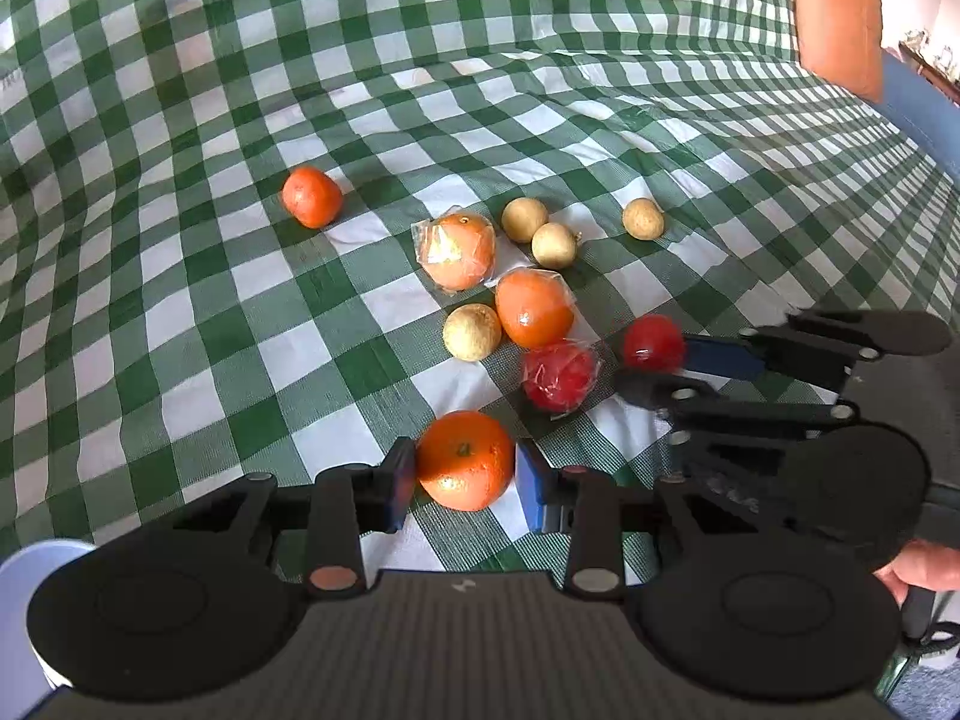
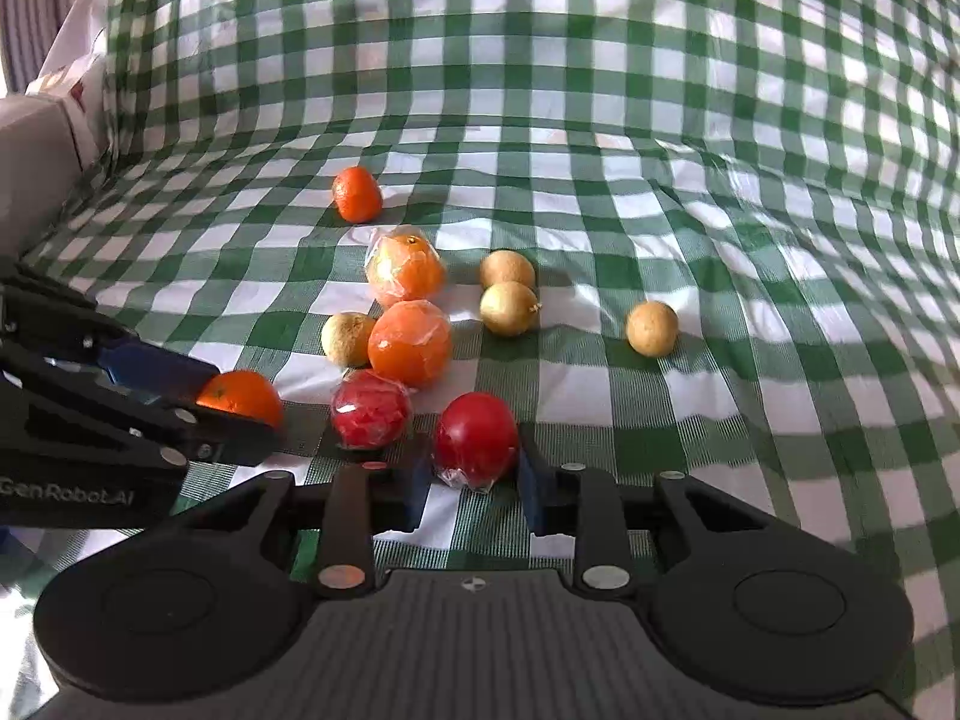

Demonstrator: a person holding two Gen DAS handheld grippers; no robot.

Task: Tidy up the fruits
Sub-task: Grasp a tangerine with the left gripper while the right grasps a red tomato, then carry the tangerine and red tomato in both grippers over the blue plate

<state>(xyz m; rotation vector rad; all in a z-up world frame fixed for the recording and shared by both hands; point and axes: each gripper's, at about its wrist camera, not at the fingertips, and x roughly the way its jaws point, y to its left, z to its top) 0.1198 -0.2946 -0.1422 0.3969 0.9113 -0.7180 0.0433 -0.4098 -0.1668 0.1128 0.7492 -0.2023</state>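
Left gripper (image 1: 465, 474): jaws closed in on a bare orange (image 1: 465, 461), a blue pad against each side of it; the fruit sits on the cloth close under the camera
Right gripper (image 2: 474, 468): jaws drawn in on a red fruit in clear wrap (image 2: 476, 441), blue pads pressing its flanks, the wrap crinkled at its base
Cloth (image 1: 180, 240): green and white check, rumpled, covering the whole surface and rising behind
Left view only: the right gripper (image 1: 651, 363) seen from the side with the red fruit (image 1: 653, 343) at its tip; an orange panel (image 1: 840, 18) and a blue strip at the upper right; a person's fingers (image 1: 927, 564) at the right edge; a pale rounded object (image 1: 24, 600) at the lower left, kind unclear
Right view only: the left gripper (image 2: 240, 414) entering from the left, lettered body, the orange (image 2: 240, 397) half hidden between its fingers; grey and white fabric at the far left edge
Second red fruit (image 2: 371, 409): wrapped, just left of the gripped one, free of both grippers
Wrapped oranges: two, one (image 2: 410, 343) just behind the red pair, another (image 2: 407, 267) further back, touching or nearly so
Far orange (image 2: 357, 194): bare, alone at the rear left
Pale round fruits: four; one (image 2: 348, 339) against the nearer wrapped orange, two (image 2: 508, 288) touching each other in the middle, one (image 2: 652, 328) apart to the right
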